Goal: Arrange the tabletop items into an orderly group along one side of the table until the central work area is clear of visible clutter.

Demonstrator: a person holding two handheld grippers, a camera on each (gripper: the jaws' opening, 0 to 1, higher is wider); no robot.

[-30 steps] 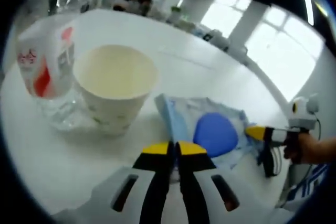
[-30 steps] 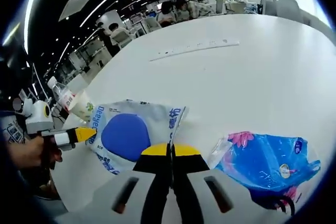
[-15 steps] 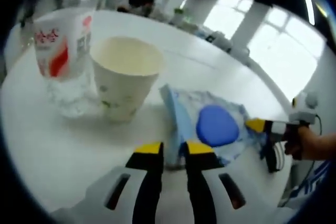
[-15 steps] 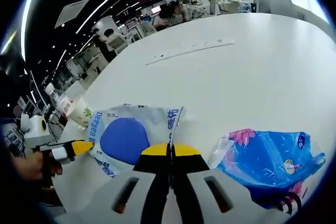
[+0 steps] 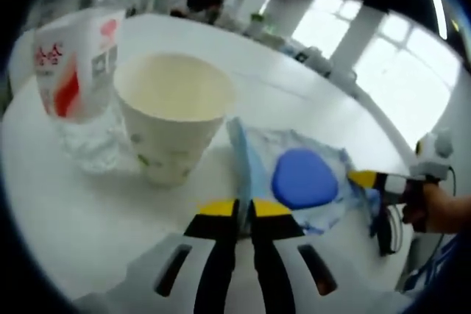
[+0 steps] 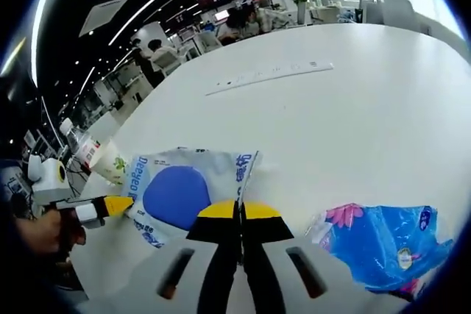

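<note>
A white and blue wipes pack [image 5: 302, 178] with a blue oval lid lies on the white table [image 5: 66, 211], held between both grippers. My left gripper [image 5: 243, 207] is shut on the pack's near edge, which rises from between the jaws. The right gripper [image 5: 366, 179], in a person's hand, meets the pack's far end. In the right gripper view the same wipes pack [image 6: 176, 193] has a thin edge pinched in my shut right gripper [image 6: 239, 211], and the left gripper [image 6: 112, 205] touches its left end. A paper cup [image 5: 173, 119] and a water bottle [image 5: 70, 71] stand just beyond the pack.
A blue flowery plastic packet [image 6: 383, 244] lies to the right of the pack. A long white power strip [image 6: 268, 75] lies farther across the table [image 6: 353, 123]. The paper cup [image 6: 110, 161] and bottle [image 6: 83, 148] stand near the table's left edge. People sit at desks in the background.
The left jaws stood slightly apart around the pack's edge half a second ago and are now closed on it. The right gripper has stayed shut on the pack; both views shifted a little.
</note>
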